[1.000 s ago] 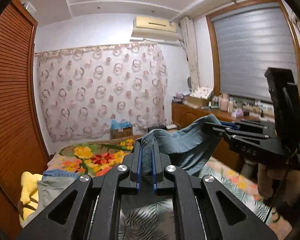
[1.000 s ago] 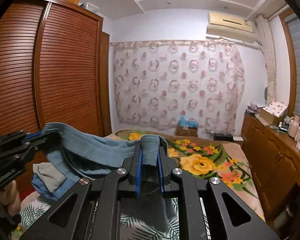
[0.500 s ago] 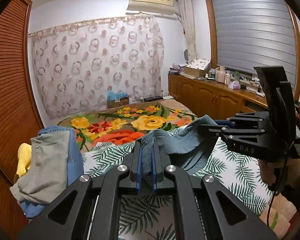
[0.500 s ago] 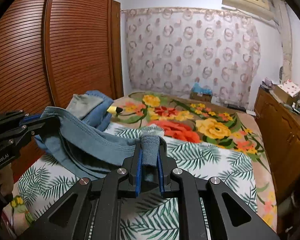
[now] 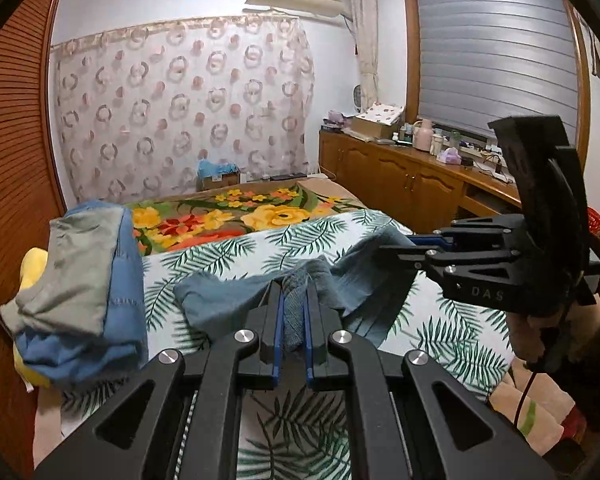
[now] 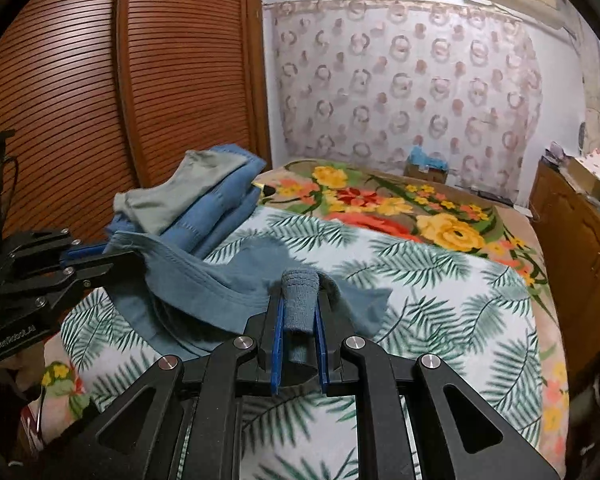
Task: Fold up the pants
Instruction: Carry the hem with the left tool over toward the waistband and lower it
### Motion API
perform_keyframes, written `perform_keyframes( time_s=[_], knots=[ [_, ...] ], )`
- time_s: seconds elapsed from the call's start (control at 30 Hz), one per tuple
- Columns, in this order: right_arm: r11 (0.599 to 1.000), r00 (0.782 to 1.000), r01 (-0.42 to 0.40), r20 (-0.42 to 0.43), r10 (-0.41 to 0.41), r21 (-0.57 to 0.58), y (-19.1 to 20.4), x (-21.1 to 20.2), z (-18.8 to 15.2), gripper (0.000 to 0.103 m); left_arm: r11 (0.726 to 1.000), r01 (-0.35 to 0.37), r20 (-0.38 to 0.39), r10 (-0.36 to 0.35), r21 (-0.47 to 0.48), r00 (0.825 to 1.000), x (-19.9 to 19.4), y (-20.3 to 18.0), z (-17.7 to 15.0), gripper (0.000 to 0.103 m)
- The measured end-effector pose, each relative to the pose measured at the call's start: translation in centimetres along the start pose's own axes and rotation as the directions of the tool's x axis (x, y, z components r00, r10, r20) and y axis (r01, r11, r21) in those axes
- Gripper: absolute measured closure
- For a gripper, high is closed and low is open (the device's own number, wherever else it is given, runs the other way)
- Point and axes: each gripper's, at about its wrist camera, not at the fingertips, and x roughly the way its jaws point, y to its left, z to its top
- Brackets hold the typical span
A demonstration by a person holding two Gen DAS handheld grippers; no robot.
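The blue-grey pants (image 5: 228, 300) hang between my two grippers, low over the leaf-print bed sheet (image 5: 300, 240). My left gripper (image 5: 293, 288) is shut on a bunched edge of the pants. My right gripper (image 6: 299, 284) is shut on another bunched edge of the pants (image 6: 204, 284). The cloth sags onto the sheet between them. The right gripper also shows in the left wrist view (image 5: 396, 254), and the left gripper in the right wrist view (image 6: 116, 258), each pinching the cloth.
A pile of blue and grey clothes (image 5: 88, 280) lies on the bed's left side by the wooden slatted wardrobe (image 6: 80, 100). A floral blanket (image 5: 240, 216) covers the far bed. A wooden cabinet with clutter (image 5: 412, 176) runs along the right wall.
Both grippers have come down with the pants, from held high in the air to just above the sheet. The cloth now sags onto the bed.
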Motion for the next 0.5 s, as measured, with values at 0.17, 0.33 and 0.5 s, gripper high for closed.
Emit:
perform_keyframes(
  time_s=[0.17,0.33,0.5],
  knots=[
    [1.000,1.000,-0.003,-0.009,0.003,-0.010,-0.4,-0.6,-0.4,0.089,1.000,0.000,-0.011,0.000,-0.022,1.000,-0.5,0.2,-1.0,0.094],
    [1.000,1.000,-0.008,-0.011,0.008,-0.002,-1.0,-1.3,-0.7,0.090,1.000,0.011,-0.016,-0.011,-0.022,1.000,-0.9,-0.2,-1.5,0.094],
    [1.000,1.000,-0.016,-0.004,0.016,0.002,-1.1,-1.9,-0.9,0.090,1.000,0.024,-0.008,-0.024,-0.017,1.000,-1.6,-0.6,-2.0,0.094]
  ],
)
